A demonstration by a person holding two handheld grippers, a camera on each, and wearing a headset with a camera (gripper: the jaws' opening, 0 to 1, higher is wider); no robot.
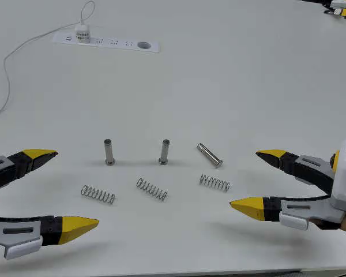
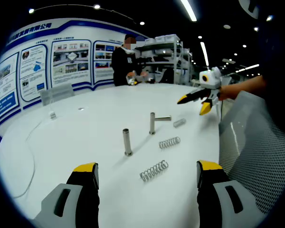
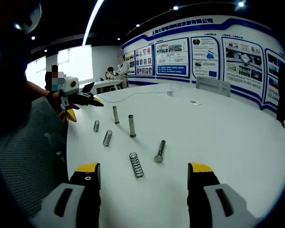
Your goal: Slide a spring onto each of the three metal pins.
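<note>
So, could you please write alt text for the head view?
On a white table, a left pin and a middle pin stand upright, a right pin lies flat, and three springs lie loose in front. The open left gripper and right gripper flank them; a power strip sits behind.

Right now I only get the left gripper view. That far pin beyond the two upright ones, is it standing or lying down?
Observer: Lying. The head view shows the third pin on its side, flanged end toward the right-hand spring, not touching it.
Operator: Is the right gripper holding anything?
Observer: No. The right gripper view shows the right gripper with jaws wide apart, nothing between them.
Operator: And something small and white far off to my left?
Observer: In the head view it is a charger plugged into a white power strip.
</note>
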